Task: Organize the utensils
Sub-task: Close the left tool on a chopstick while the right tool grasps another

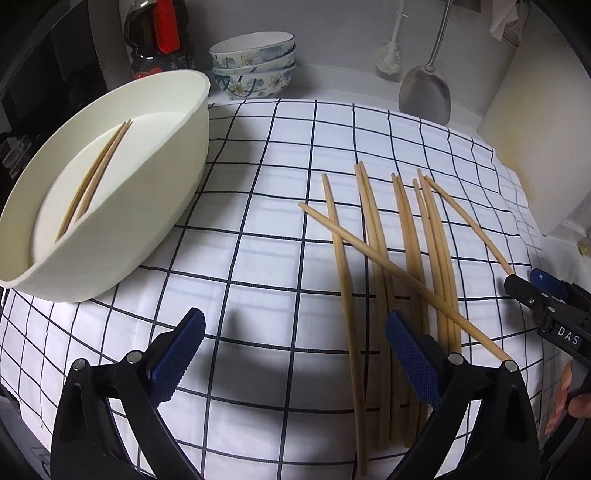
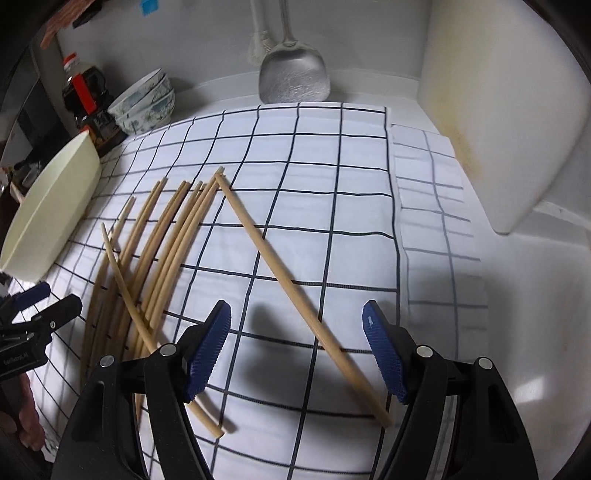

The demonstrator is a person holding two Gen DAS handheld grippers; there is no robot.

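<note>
On top of the desk [image 1: 332, 79] lies a white cloth with dark lines [image 1: 258, 206] that make squares. A bunch of wooden chopsticks [image 1: 406, 236] rests on the cloth, to the right in the left wrist view. Most of them lie side by side. One chopstick lies slanted across the others. One lone chopstick [image 2: 291, 280] lies apart from the bunch and runs at a slant over the cloth.

At the left side of the cloth sits a big white tub [image 1: 155, 206]. Two chopsticks in the tub [image 1: 94, 177] lie close together on its bottom.

The left hand-held gripper [image 1: 295, 363] is wide open and holds nothing. It hangs over the cloth, and its right finger sits above the near ends of the bunch.

The right hand-held gripper [image 2: 297, 354] is wide open too and holds nothing. The lone chopstick passes under the gap between its blue pads [image 2: 208, 354], and they do not touch it.

Behind the cloth stands a stack of flowered bowls [image 1: 255, 66]. Next to it is a dark bottle with a red label [image 1: 159, 33]. A metal spatula [image 1: 424, 92] and a white brush [image 1: 389, 55] lean at the back wall. A white cutting board [image 1: 535, 140] stands on the right.
</note>
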